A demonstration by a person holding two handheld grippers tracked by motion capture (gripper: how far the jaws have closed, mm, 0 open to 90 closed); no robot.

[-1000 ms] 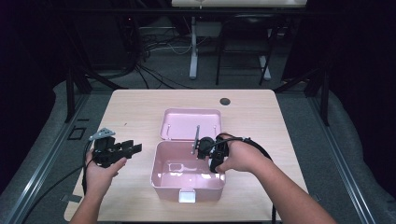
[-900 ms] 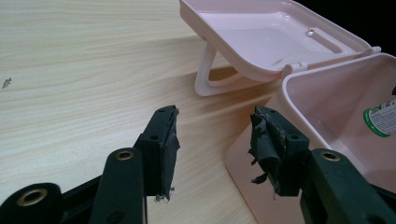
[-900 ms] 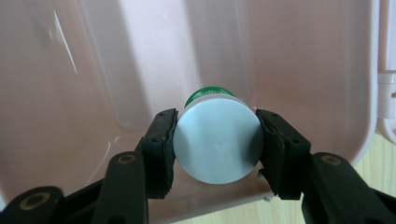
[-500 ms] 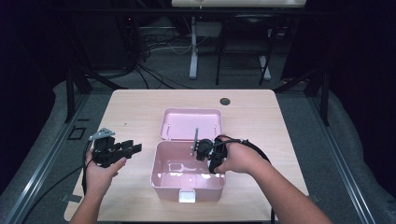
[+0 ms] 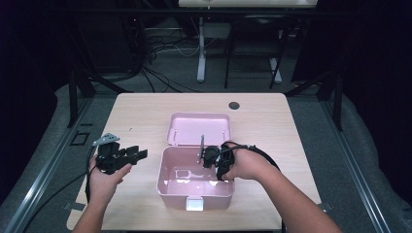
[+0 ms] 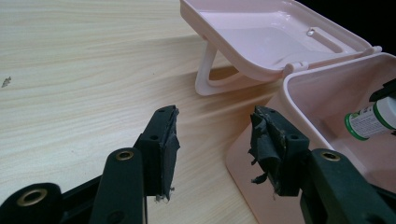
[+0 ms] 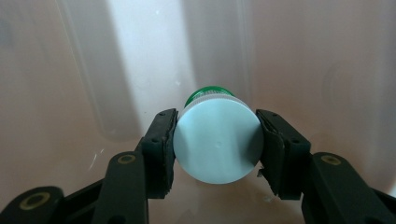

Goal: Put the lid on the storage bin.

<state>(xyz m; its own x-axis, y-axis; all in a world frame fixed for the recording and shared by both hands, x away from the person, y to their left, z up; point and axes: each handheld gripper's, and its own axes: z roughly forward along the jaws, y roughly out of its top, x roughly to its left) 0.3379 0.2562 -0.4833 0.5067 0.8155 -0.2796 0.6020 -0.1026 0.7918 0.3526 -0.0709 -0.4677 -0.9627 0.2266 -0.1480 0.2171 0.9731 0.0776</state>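
Observation:
A pink plastic box (image 5: 167, 187) stands open near the table's front edge, its lid (image 5: 198, 129) folded back flat behind it. My right gripper (image 5: 210, 158) reaches into the box from the right and is shut on a small bottle (image 7: 217, 145) with a white cap and green label, cap toward the camera, pads pressing both sides. The bottle (image 6: 371, 120) also peeks in over the box wall (image 6: 299, 98) in the left gripper view. My left gripper (image 5: 141, 154) hovers left of the box, open, nothing between its pads (image 6: 169, 149).
A dark round grommet (image 5: 234, 105) sits in the table's far right part. Bare wooden tabletop (image 5: 141, 114) spreads left of and behind the box. Cables and stand legs lie on the floor beyond the table.

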